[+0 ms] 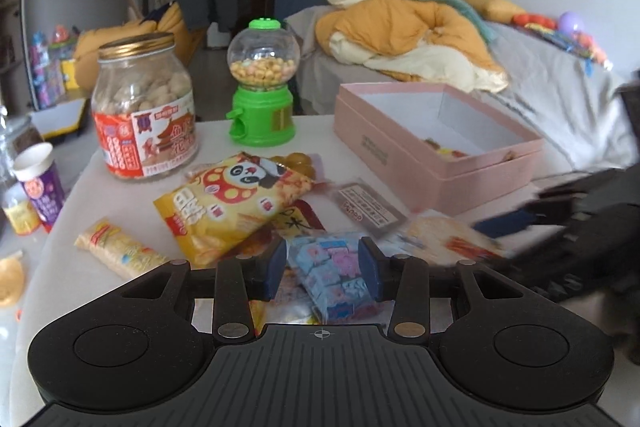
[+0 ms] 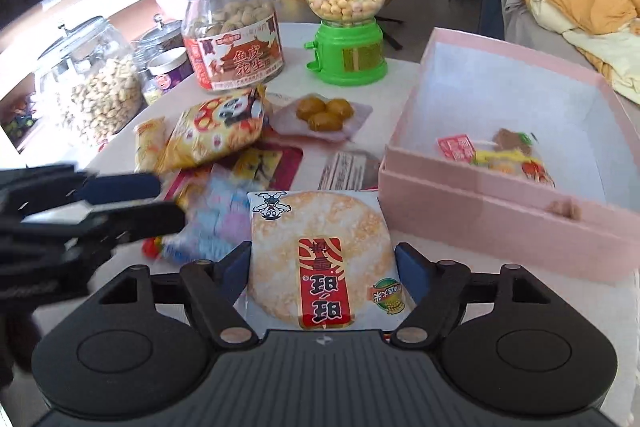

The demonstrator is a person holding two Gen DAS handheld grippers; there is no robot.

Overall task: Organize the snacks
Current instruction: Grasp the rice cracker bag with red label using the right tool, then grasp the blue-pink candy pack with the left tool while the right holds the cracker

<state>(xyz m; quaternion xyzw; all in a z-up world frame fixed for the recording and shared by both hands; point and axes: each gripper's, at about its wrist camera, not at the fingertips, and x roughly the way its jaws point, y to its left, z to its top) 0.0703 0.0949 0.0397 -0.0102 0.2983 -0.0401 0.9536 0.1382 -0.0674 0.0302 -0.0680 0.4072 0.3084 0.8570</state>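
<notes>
My left gripper (image 1: 323, 274) is shut on a blue and pink candy packet (image 1: 336, 275) over the snack pile. My right gripper (image 2: 324, 271) is shut on a rice cracker packet (image 2: 320, 259) with a red label, just in front of the open pink box (image 2: 500, 211). The box holds a few small snacks (image 2: 496, 153). The left gripper shows blurred at the left of the right wrist view (image 2: 96, 203). The right gripper shows blurred at the right of the left wrist view (image 1: 560, 211). A yellow panda chip bag (image 1: 236, 203) lies on the white table (image 1: 104, 195).
A peanut jar (image 1: 144, 107) and a green candy dispenser (image 1: 263, 87) stand at the back of the table. A wafer packet (image 1: 120, 253), a dark sachet (image 1: 368, 207) and a pack of brown balls (image 2: 324, 113) lie loose. Glass jars (image 2: 100, 87) stand at left.
</notes>
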